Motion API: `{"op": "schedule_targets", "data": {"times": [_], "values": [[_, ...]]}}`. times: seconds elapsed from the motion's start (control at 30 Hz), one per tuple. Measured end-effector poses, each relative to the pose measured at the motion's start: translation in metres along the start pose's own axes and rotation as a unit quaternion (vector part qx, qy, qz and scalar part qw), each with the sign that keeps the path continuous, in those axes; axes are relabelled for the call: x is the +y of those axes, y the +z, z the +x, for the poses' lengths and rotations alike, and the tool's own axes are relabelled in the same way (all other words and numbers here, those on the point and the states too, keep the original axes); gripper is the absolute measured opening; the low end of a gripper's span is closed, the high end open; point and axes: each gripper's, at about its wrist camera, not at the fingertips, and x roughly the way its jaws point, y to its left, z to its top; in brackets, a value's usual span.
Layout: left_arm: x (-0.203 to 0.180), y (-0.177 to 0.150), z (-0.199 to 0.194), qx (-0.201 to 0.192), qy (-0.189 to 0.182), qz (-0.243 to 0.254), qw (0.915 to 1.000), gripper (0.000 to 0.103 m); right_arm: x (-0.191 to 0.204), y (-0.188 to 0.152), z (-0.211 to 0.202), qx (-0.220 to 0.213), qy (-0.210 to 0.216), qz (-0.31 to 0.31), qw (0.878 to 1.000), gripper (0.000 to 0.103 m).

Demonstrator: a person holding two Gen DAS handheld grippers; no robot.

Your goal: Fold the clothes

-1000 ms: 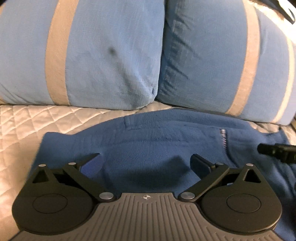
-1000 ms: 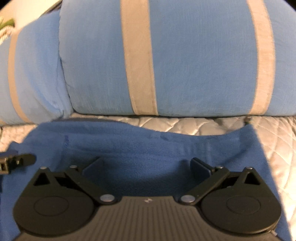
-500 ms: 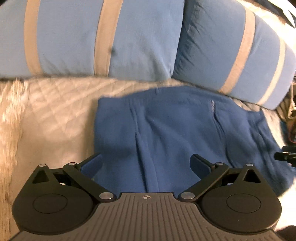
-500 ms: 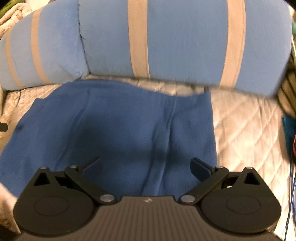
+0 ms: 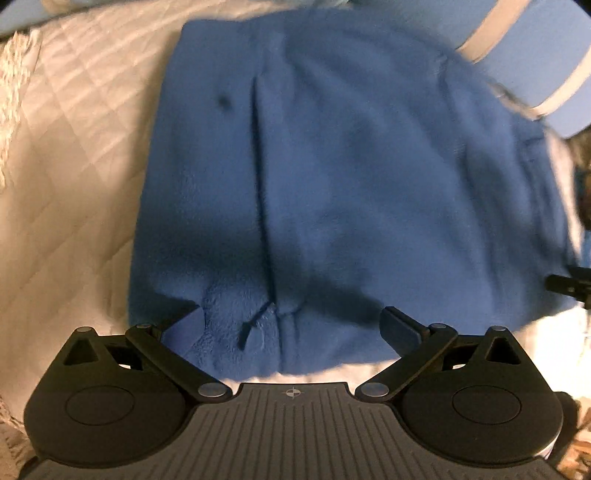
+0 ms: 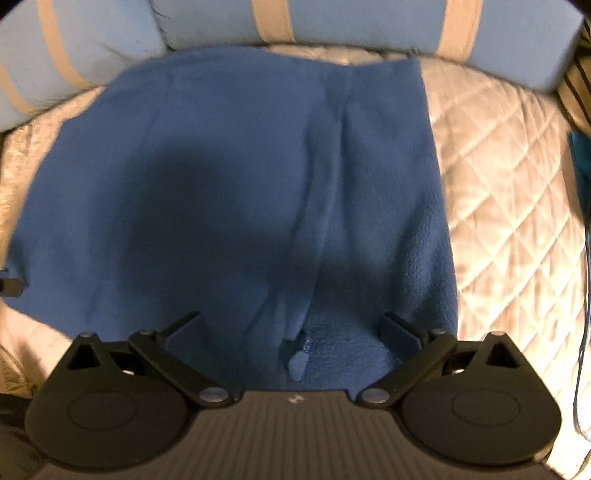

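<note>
Change: both views pulled back; pillows [image 6: 295, 22] now far.
Garment: blue fleece [image 5: 351, 177] flat on quilted bed [image 6: 498, 177].
Left hand-held gripper [image 5: 291, 325]: wide open, empty, over near hem.
Right hand-held gripper [image 6: 291, 328]: likewise.
Technique: pinch near corners evenly, lift together.
Writing: none legible.

My right hand-held gripper [image 6: 291, 328] spread wide over folded blue fleece garment [image 6: 229, 192], quilted bedspread [image 6: 498, 177] beneath, striped blue pillows [image 6: 332, 18] behind.
</note>
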Motion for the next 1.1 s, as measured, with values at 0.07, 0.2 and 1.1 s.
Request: {"op": "schedule_targets", "data": {"times": [0.07,0.2,1.1], "values": [[0.006,-0.002,0.011,-0.007,-0.006,-0.007,0.9999,0.103,0.001,-0.005,0.007,-0.011,-0.003,-0.004,1.000,0.103],[0.012,-0.009,0.008,-0.024,-0.023,0.005,0.9994,0.103,0.006,-0.014,0.012,-0.037,-0.011,-0.017,0.999,0.102],[0.065,-0.112,-0.018,-0.171,0.050,0.256,0.9501,0.010,-0.056,-0.099,-0.069,-0.174,0.006,-0.117,0.978,0.102]]}}
